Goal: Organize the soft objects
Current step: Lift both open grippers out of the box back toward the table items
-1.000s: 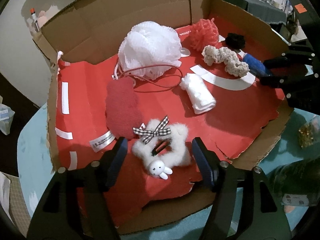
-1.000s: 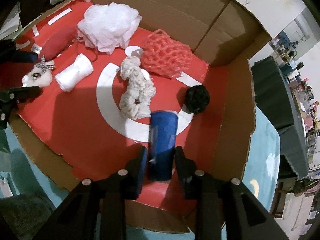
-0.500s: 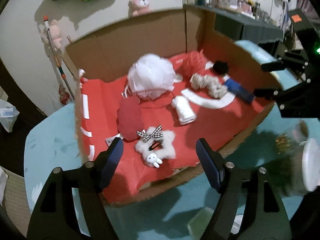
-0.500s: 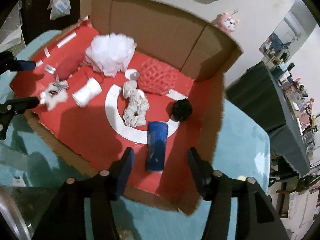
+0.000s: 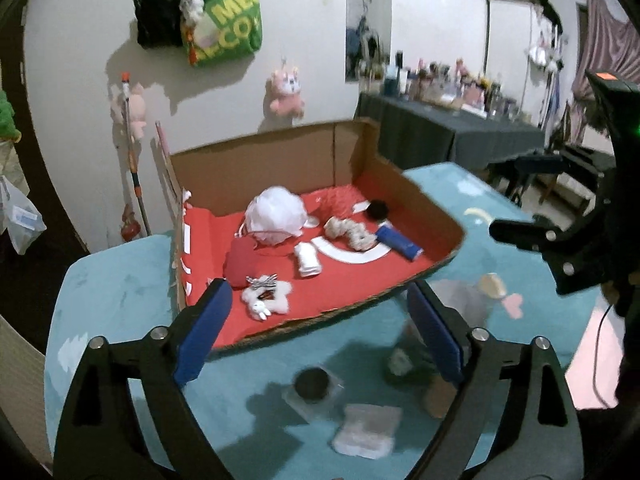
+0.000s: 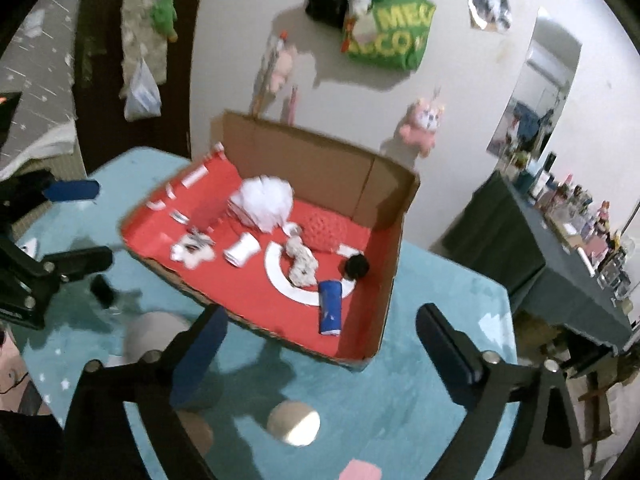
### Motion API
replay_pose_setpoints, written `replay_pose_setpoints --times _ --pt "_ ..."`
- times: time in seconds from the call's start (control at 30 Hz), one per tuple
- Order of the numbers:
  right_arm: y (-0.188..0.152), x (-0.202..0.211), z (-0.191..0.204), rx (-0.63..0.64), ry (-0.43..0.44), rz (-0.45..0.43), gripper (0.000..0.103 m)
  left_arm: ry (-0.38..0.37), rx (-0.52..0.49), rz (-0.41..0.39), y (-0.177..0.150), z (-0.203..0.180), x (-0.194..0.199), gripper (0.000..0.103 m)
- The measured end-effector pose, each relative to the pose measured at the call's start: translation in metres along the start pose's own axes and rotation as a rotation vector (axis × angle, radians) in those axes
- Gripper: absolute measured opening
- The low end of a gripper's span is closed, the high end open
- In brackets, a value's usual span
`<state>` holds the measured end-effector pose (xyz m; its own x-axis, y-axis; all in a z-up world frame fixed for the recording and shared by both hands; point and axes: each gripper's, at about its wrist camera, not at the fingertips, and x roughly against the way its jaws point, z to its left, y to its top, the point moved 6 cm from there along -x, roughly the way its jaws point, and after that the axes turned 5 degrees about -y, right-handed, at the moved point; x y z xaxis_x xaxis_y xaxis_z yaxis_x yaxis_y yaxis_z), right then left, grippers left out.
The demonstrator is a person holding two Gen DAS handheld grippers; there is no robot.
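A cardboard box with a red lining holds the soft things: a white mesh pouf, a red pouch, a fluffy white star clip, a white cloth roll, a cream scrunchie, a blue roll, a black scrunchie and a red mesh ball. My left gripper hangs above the box's near edge, jaws opening, nothing between them. My right gripper hovers off the box's front right side, jaws opening and empty.
The box sits on a teal tablecloth. In front of it lie a small clear container with a dark lid, a white packet and a pale round object. A dark sideboard with bottles stands at the right.
Both grippers have risen and drawn back out of the box. The right jaws let go of the blue roll and spread wide. The left jaws widened, leaving the star clip behind.
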<state>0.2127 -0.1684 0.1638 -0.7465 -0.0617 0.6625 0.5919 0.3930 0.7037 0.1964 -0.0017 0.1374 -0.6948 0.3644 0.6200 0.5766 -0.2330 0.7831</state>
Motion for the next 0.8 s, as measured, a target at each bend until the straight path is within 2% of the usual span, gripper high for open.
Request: replay_pose_setpoints --times 0.07,0.33,0.43,0.57,0.8 --pt "-0.004 0.02 0.007 -0.012 0.009 -0.045 0.103 -0.006 0.012 -0.033 -0.004 -0.008 0.013 0.094" --pt "-0.039 0.086 0.024 -0.086 0.024 -0.183 0.103 -0.033 0.058 -0.151 -0.033 -0.043 0.061 0.094" --pt "-0.055 0.104 0.027 -0.121 0.004 -0.235 0.103 -0.012 0.071 -0.206 -0.046 -0.052 0.075 0.095" --pt "-0.078 0.119 0.029 -0.181 -0.027 -0.292 0.103 0.003 0.088 -0.24 -0.064 -0.061 0.085 0.096" --pt "-0.116 0.122 0.032 -0.265 -0.074 -0.341 0.103 0.097 0.092 -0.285 -0.095 -0.069 0.088 0.096"
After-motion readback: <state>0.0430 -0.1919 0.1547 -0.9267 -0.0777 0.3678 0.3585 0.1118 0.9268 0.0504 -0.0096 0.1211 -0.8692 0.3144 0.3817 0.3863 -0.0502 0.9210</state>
